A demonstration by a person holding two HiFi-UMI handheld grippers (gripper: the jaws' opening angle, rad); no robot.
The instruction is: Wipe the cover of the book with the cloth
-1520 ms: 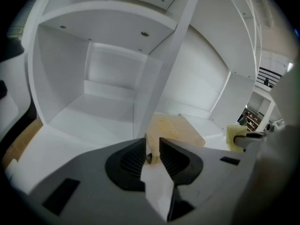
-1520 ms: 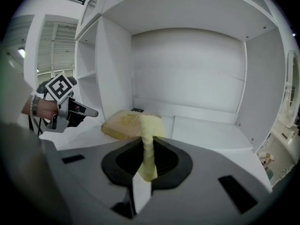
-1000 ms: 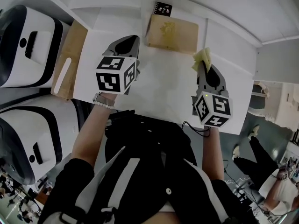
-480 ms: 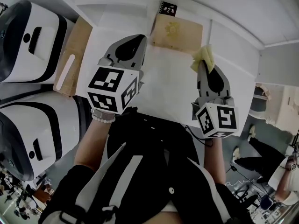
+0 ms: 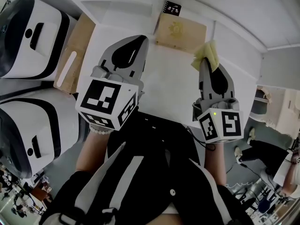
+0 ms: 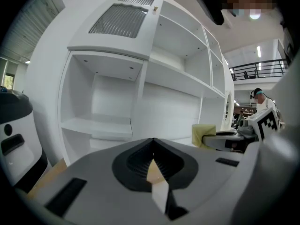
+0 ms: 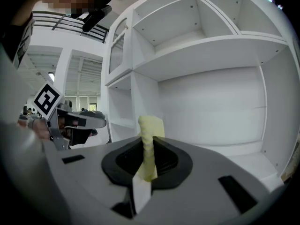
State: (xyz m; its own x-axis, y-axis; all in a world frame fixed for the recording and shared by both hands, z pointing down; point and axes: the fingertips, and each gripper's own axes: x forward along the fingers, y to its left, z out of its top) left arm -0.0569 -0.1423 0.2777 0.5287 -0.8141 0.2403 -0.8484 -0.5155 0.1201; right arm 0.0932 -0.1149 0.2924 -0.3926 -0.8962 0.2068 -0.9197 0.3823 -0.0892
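Observation:
The tan book lies flat at the far end of the white table. My right gripper is held up above the table, short of the book's right corner, shut on a folded yellow cloth. In the right gripper view the cloth sticks up from between the closed jaws. My left gripper is raised beside it, short of the book's left side, shut with nothing in it. Its closed tips face white shelves, and the cloth shows at the right.
A small black notebook lies just beyond the book. A brown cardboard box and two white-and-black machines stand left of the table. A white shelf unit rises ahead of both grippers.
Both grippers have risen toward the head camera and look larger now. The cloth has stayed in the right gripper, and the book has not moved on the table.

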